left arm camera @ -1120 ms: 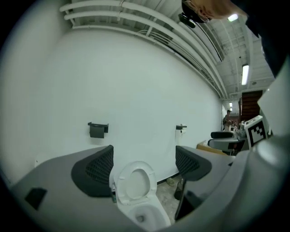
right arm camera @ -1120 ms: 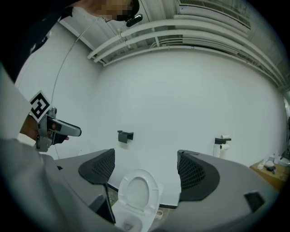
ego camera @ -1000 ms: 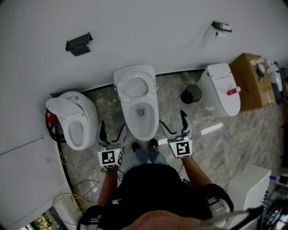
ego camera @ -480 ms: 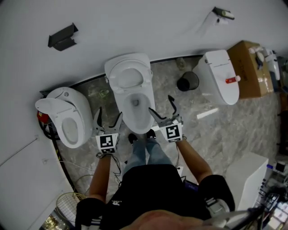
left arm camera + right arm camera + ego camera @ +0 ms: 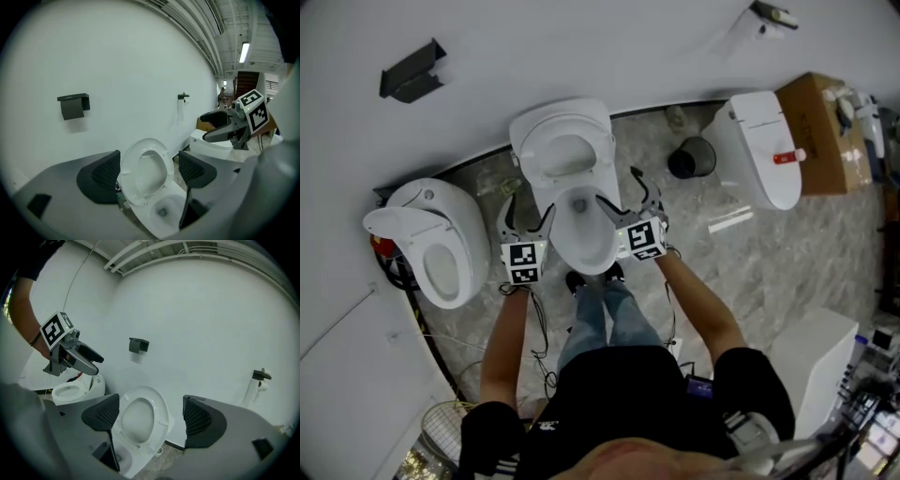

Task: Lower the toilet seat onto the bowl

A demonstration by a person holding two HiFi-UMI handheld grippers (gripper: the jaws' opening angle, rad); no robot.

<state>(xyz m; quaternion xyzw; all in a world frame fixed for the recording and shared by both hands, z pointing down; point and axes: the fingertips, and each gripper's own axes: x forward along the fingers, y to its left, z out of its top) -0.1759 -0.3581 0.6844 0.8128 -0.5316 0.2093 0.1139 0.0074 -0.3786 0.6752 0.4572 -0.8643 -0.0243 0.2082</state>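
White oval plastic toilet seat (image 5: 565, 155) standing upright: seeming light, stiff; top rim best hold. Left tongs (image 5: 530, 206) closing, empty; right tongs (image 5: 617, 186) gaping, empty.

Bare floor (image 5: 487, 178) separates the middle toilet (image 5: 586, 251) from the neighbouring toilet (image 5: 431, 248); a black bin (image 5: 692, 157) stands to its right.

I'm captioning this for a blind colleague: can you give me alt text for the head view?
From above, a person stands at a white toilet bowl with its seat raised. The left gripper, jaws closing, and the open right gripper hover on either side of the bowl, both empty.
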